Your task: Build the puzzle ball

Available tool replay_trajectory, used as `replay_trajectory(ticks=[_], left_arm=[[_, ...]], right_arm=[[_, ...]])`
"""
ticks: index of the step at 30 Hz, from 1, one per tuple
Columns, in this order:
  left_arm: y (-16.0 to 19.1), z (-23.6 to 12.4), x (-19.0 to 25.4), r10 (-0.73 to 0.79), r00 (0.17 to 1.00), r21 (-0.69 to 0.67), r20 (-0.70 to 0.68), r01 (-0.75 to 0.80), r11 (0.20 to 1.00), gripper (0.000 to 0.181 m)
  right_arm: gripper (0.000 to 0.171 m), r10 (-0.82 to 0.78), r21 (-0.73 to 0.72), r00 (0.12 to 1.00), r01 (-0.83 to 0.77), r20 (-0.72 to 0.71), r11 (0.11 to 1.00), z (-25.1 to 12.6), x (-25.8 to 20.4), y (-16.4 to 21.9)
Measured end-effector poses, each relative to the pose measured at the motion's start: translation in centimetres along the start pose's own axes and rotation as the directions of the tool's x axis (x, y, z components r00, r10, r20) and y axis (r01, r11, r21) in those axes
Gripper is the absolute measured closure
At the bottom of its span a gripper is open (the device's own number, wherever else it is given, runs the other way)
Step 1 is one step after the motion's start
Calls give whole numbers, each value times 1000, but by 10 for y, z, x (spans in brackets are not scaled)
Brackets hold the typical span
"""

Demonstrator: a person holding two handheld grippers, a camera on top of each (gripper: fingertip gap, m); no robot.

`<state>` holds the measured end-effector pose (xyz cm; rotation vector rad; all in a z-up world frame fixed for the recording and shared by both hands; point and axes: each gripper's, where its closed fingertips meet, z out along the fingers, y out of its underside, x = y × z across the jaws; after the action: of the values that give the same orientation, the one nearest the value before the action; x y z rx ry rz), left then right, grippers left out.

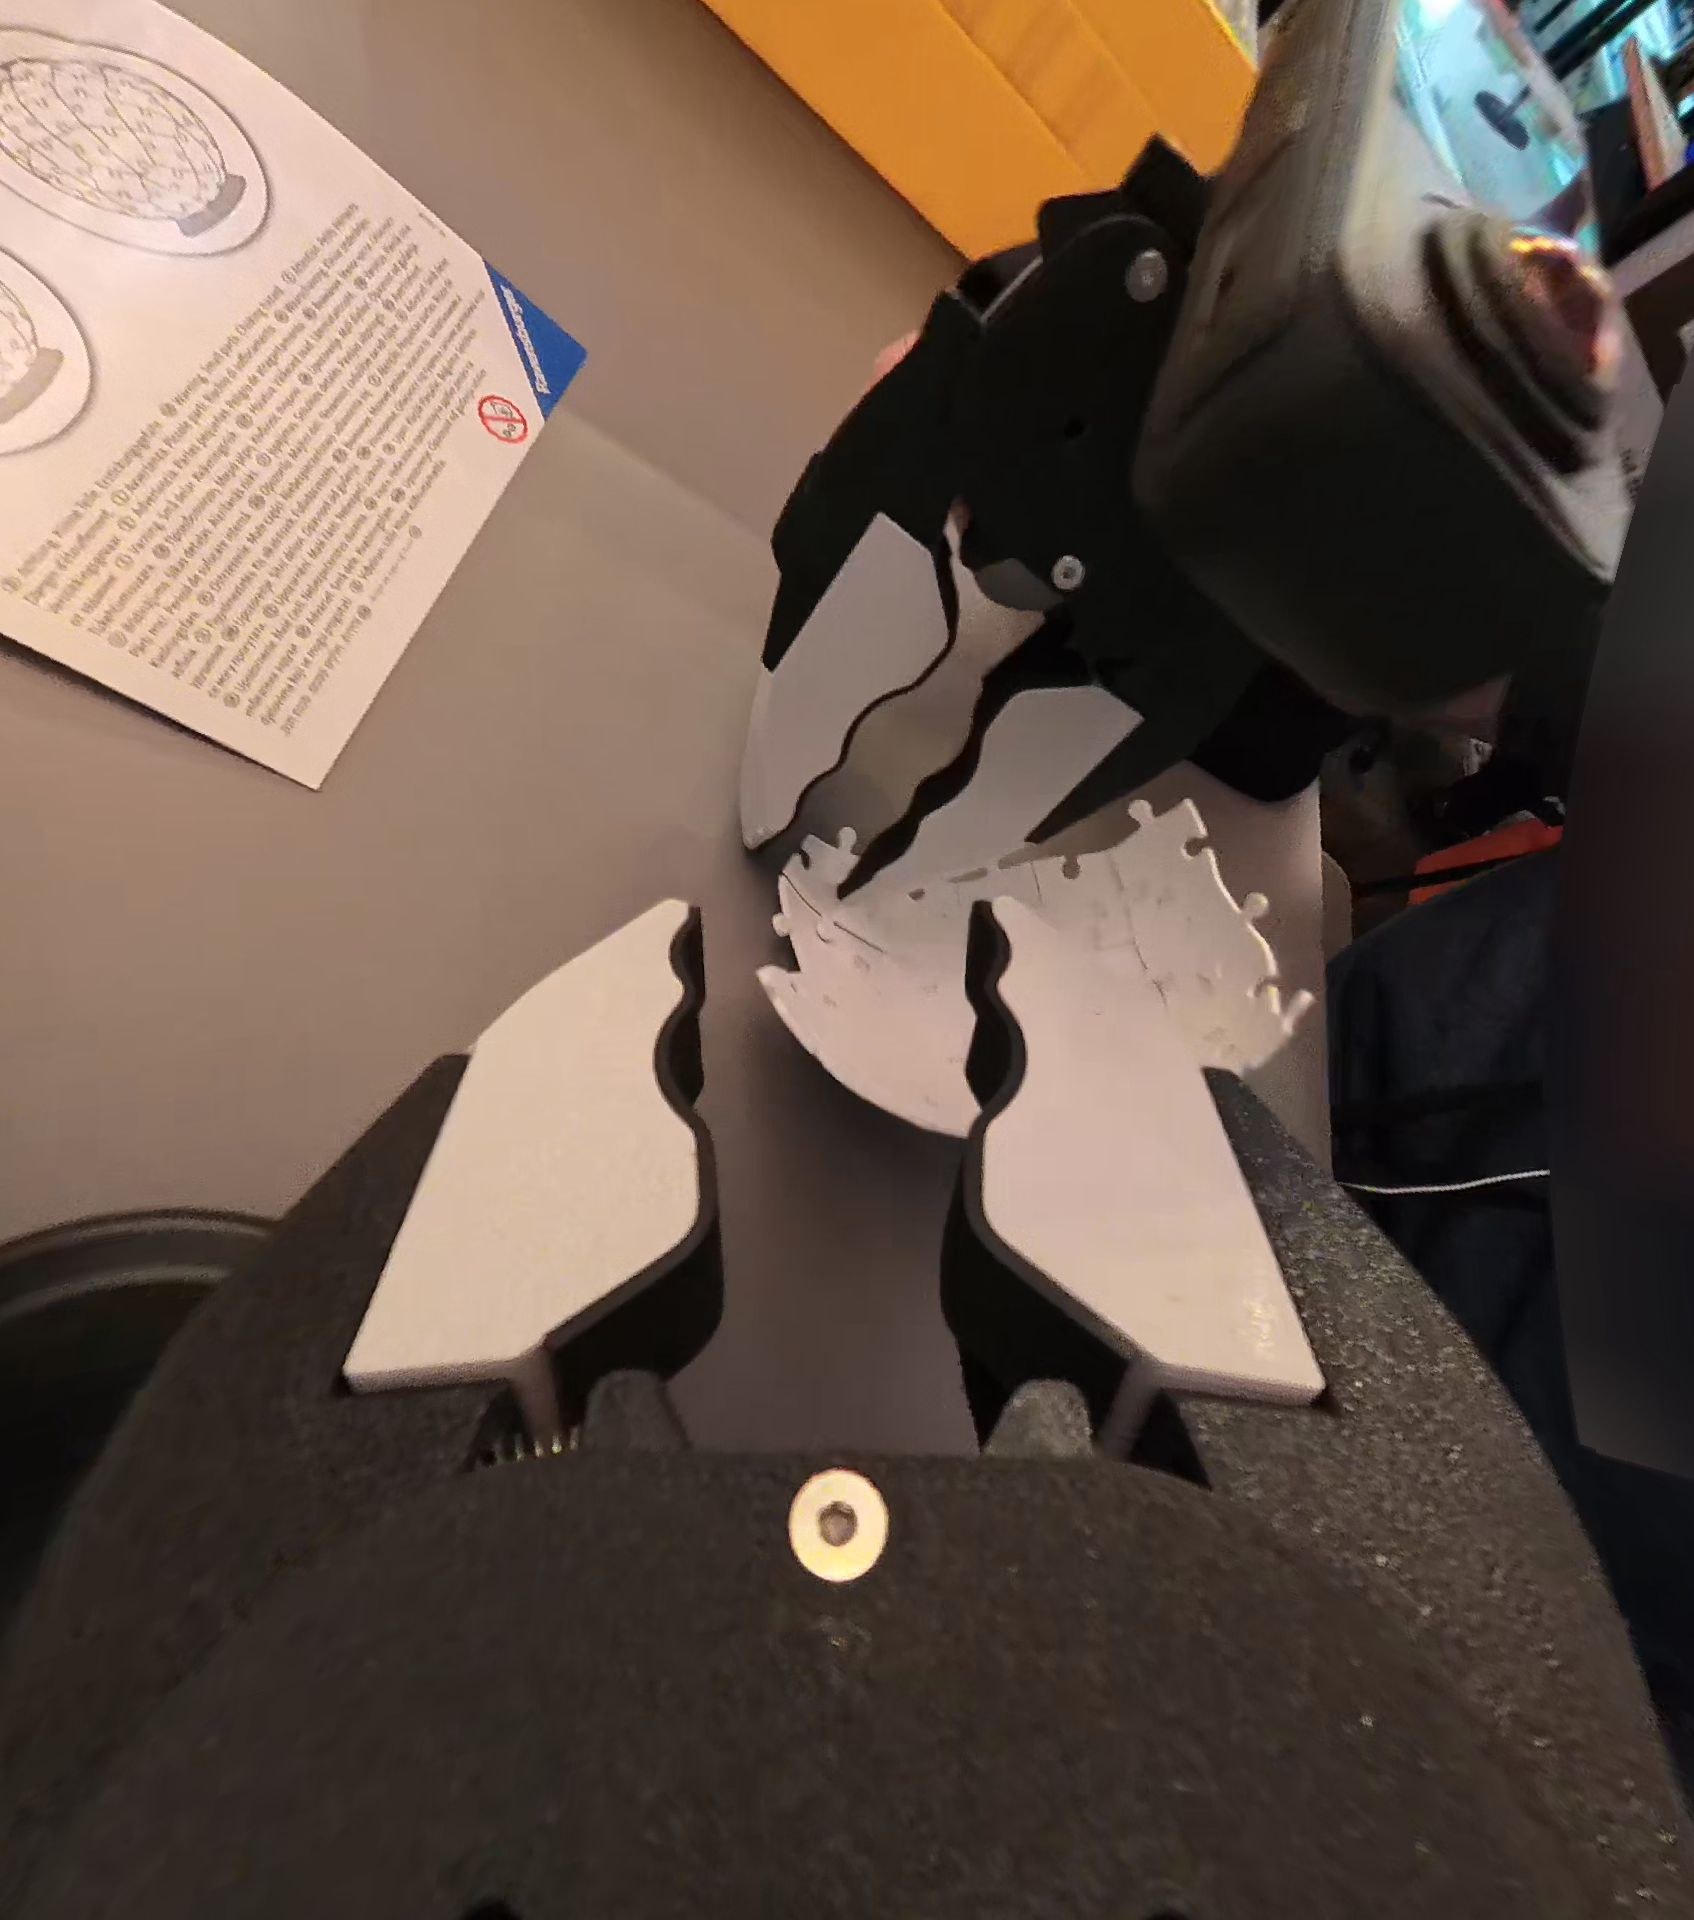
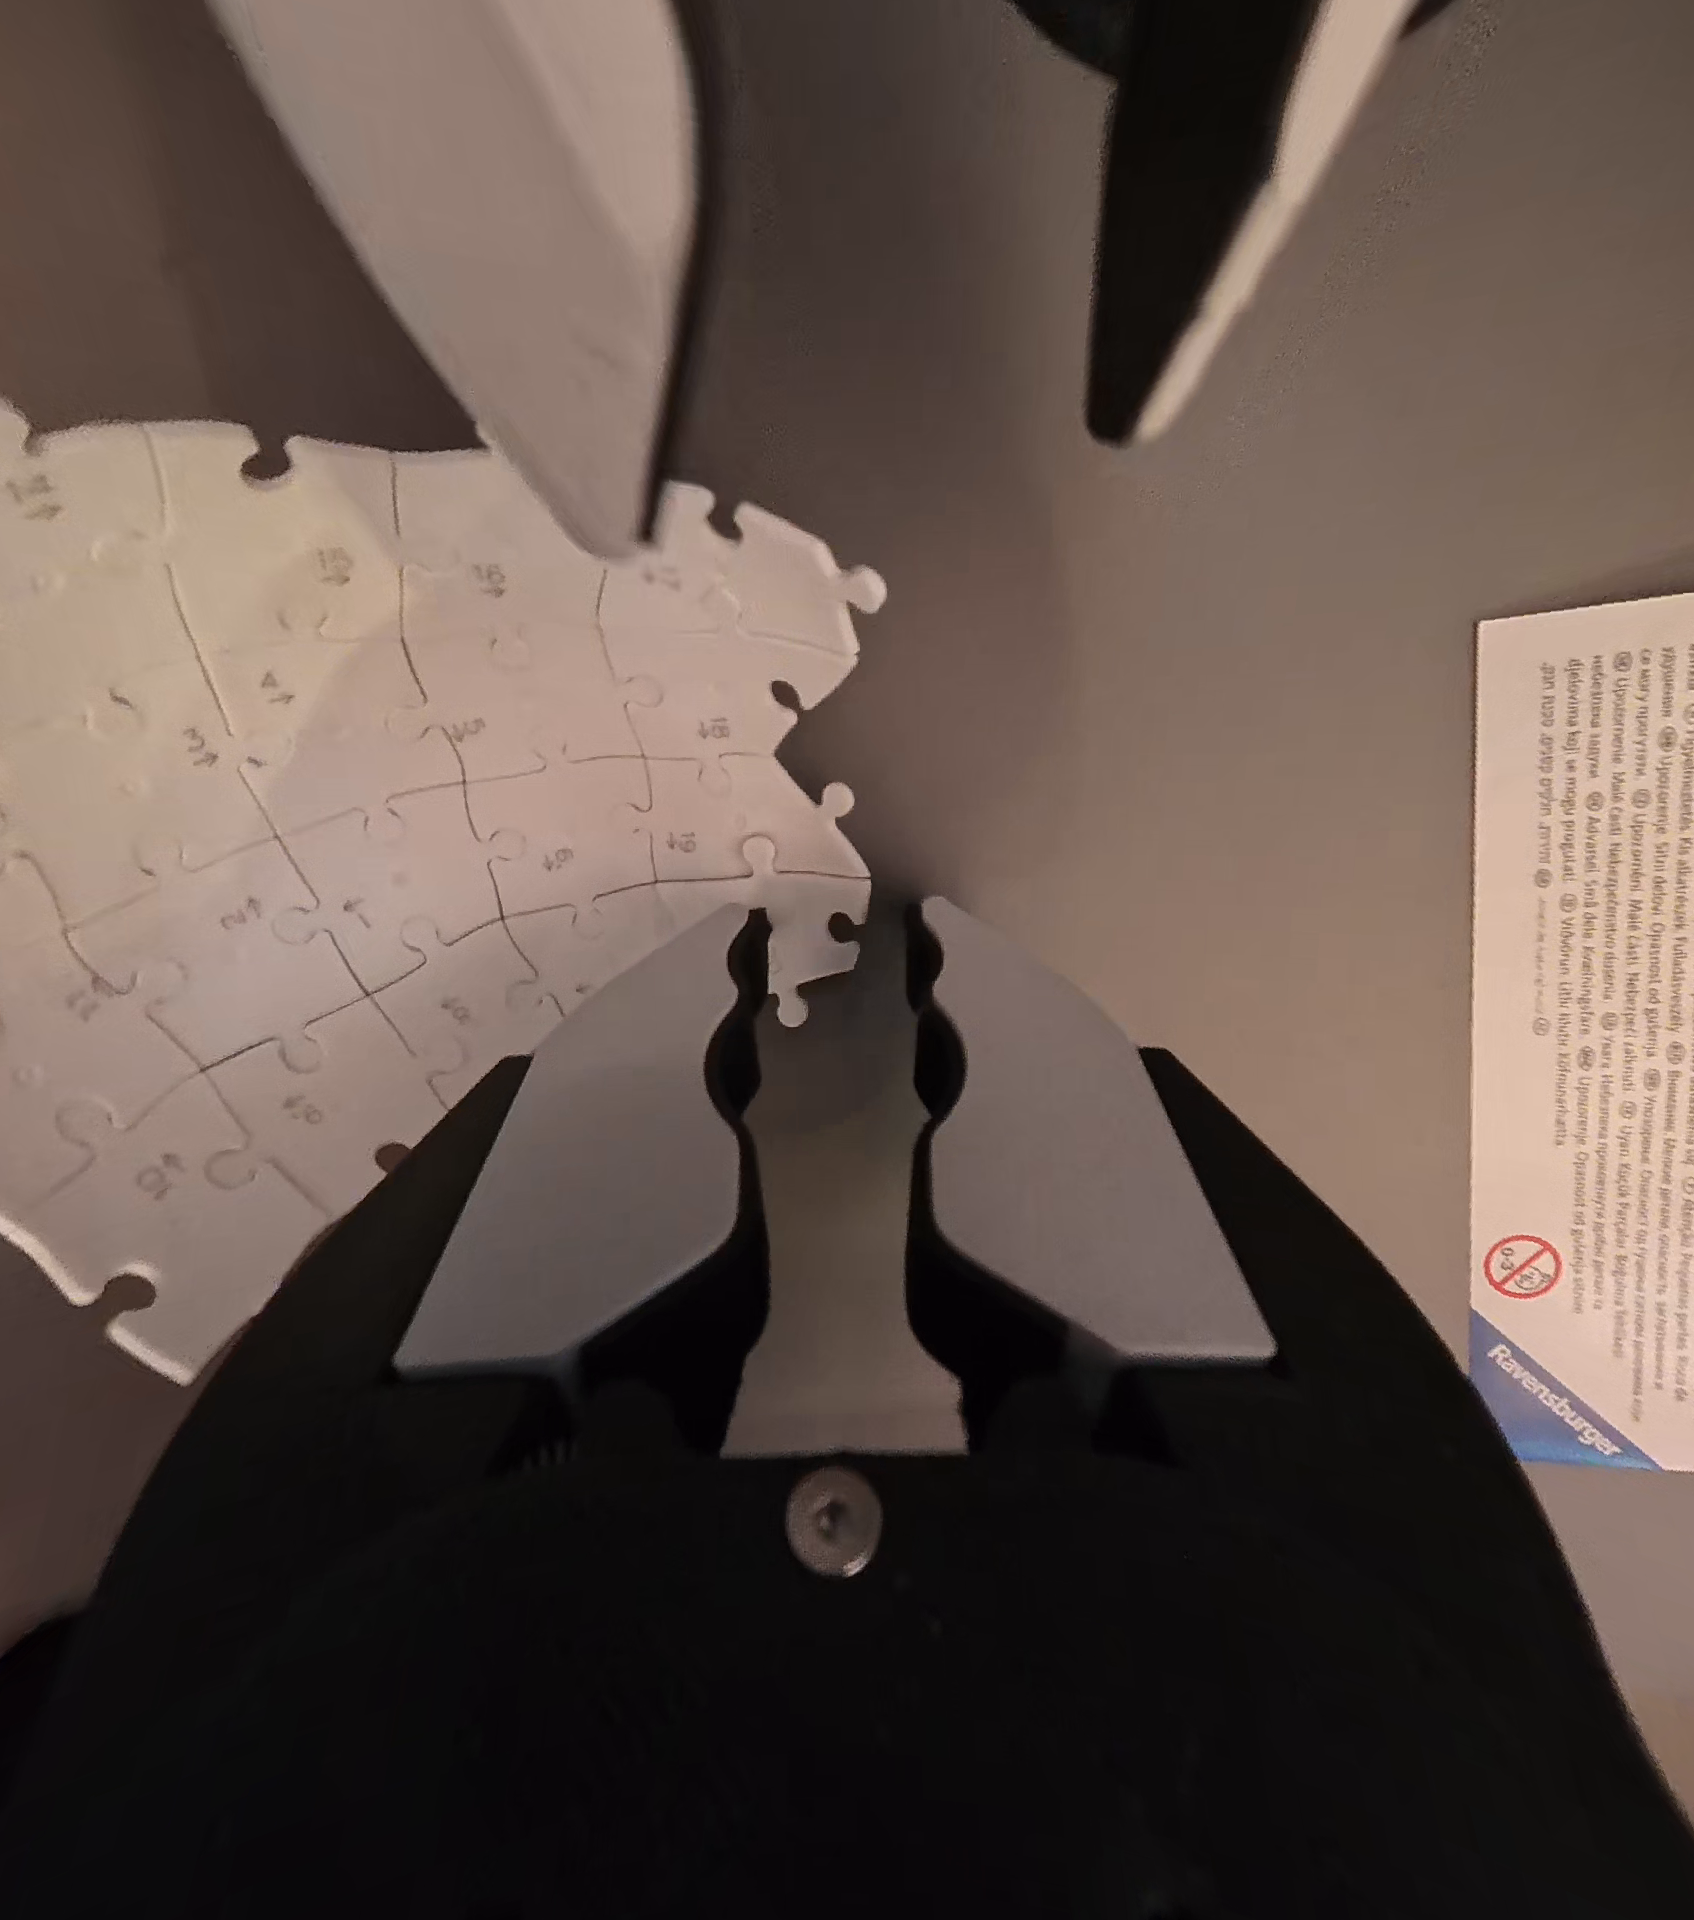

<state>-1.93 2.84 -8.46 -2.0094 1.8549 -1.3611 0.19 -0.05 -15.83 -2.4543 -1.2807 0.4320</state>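
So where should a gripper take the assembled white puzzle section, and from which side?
Probably at its rim. The puzzle section is a thin curved shell, so only an edge fits between two fingers. The edge nearest the right gripper has knobs sticking out over bare table; come in from there, one finger above, one below.

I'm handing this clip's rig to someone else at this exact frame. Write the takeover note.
Left gripper: open, empty, one finger over the joined section.
Right gripper: open, tips straddling a single white piece at the section's edge; whether that piece is locked in is unclear.
Joined curved section lies on the grey table, instruction sheet beside it.
Done: a partial shell only.
Left: seat that edge piece, add the rest, close the ball.
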Motion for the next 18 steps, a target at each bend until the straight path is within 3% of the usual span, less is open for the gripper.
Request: replay_trajectory(ticks=[6,10,18], left_arm=[[16,-34,19,1,990,46,142,-8,999,132],[52,-39,42,-31,981,76,190,16,997,125],[96,40,58,-165,925,252,341,79,965,104]], right_arm=[[144,10,8,1000,-10,9,1000,0,1,-1],[144,19,6,1000,-19,12,1000,0,2,-1],[144,59,28,997,-60,53,998,-1,1,-1]])
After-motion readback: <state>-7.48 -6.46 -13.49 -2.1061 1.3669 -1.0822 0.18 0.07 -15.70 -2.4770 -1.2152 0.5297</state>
